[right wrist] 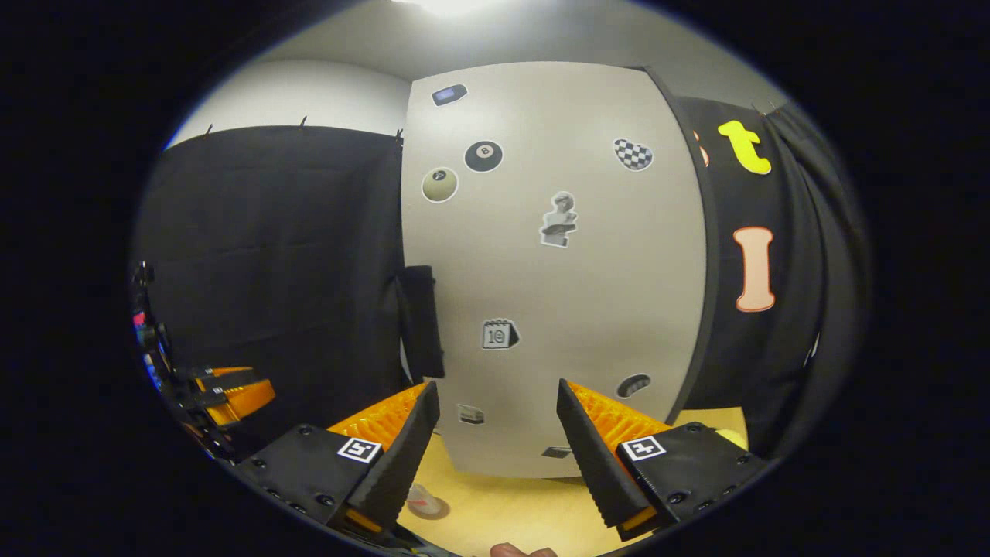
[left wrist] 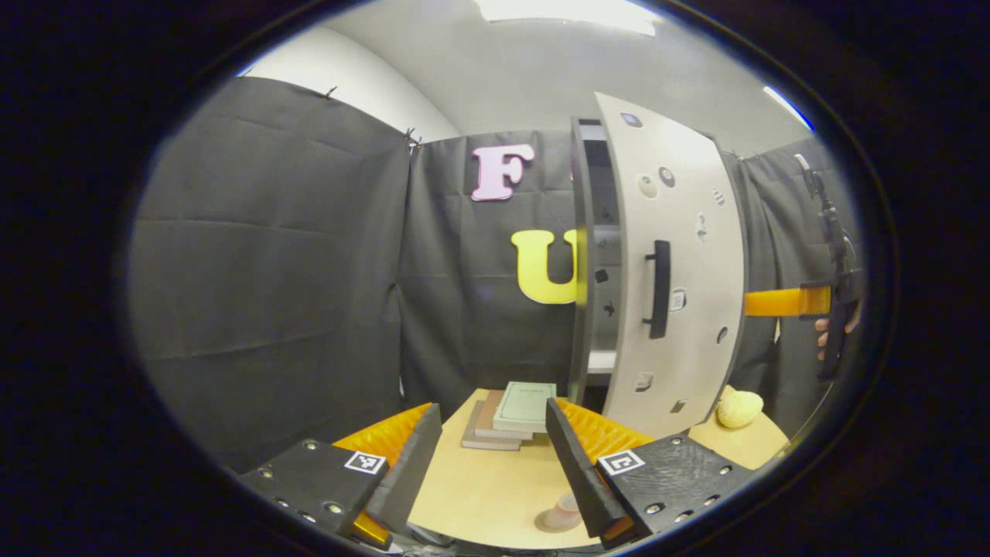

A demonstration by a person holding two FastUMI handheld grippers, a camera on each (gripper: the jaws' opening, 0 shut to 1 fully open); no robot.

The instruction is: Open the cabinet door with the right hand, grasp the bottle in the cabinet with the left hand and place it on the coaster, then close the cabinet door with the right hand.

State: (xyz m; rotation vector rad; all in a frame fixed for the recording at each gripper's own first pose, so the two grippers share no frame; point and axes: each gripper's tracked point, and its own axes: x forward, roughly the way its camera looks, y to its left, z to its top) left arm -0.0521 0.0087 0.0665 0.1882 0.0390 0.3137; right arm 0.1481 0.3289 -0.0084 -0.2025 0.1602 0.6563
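Cabinet door (right wrist: 553, 263) stands partly open at the counter's (left wrist: 495, 487) far edge: a stiff, light panel, best pulled by its black handle (left wrist: 658, 288). Left tool (left wrist: 495, 464) and right tool (right wrist: 495, 433) gape wide, empty. The bottle isn't visible inside.

- A round wooden table (left wrist: 495, 495) stands at the bottom of the booth, its top pale and bare in the middle.
- Behind the table, black cloth walls (left wrist: 271, 255) hang in wrinkled panels, pinned along their top edge.
- Above the cloth, a white wall (left wrist: 348, 77) curves up to a grey ceiling (left wrist: 526, 70).
- A bright ceiling light (left wrist: 564, 11) glows high over the table.
- A stack of books (left wrist: 514, 414) lies at the table's far edge.
- A yellow soft lump (left wrist: 739, 408) sits at the table's right edge.
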